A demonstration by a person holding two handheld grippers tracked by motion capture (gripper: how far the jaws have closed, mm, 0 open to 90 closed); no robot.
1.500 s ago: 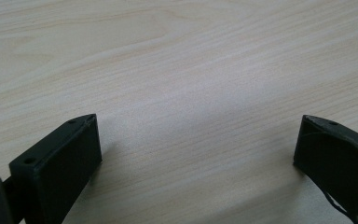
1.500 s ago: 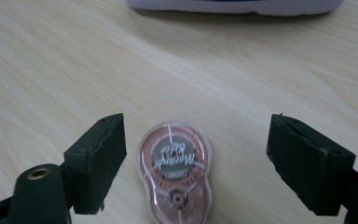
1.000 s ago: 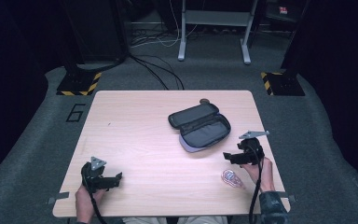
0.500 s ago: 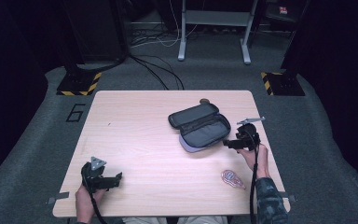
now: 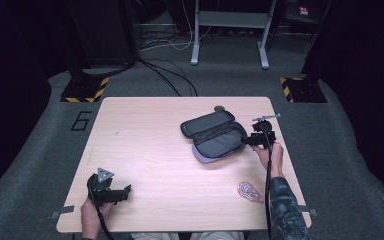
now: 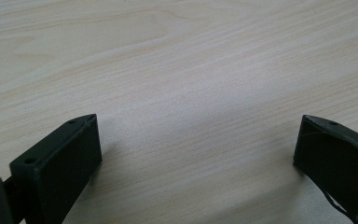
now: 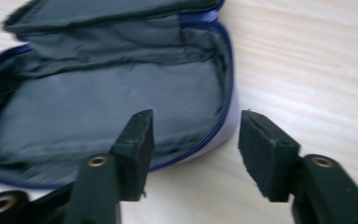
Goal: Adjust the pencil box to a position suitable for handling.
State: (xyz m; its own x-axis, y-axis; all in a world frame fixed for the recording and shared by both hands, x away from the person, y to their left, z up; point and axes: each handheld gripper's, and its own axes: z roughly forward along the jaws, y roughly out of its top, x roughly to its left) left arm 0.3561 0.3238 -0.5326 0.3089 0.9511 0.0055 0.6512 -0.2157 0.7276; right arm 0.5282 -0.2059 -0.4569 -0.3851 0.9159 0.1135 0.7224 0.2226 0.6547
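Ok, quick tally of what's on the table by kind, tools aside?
Open zip pouches: 1, the dark pouch
Small dark items past the pouch: 1, the small object, too small to identify
Clear wrapped items: 1, the packet
Total: 3

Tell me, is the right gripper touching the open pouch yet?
Cannot tell. In the right gripper view, the right gripper has open jaws straddling the rim of the pouch, but neither contact nor a gap shows plainly.

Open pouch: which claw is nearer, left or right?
Right. The right claw is at the open pouch's right end, its jaws open and straddling the rim in the right gripper view. The left claw is open over bare table near the front-left corner, far from it.
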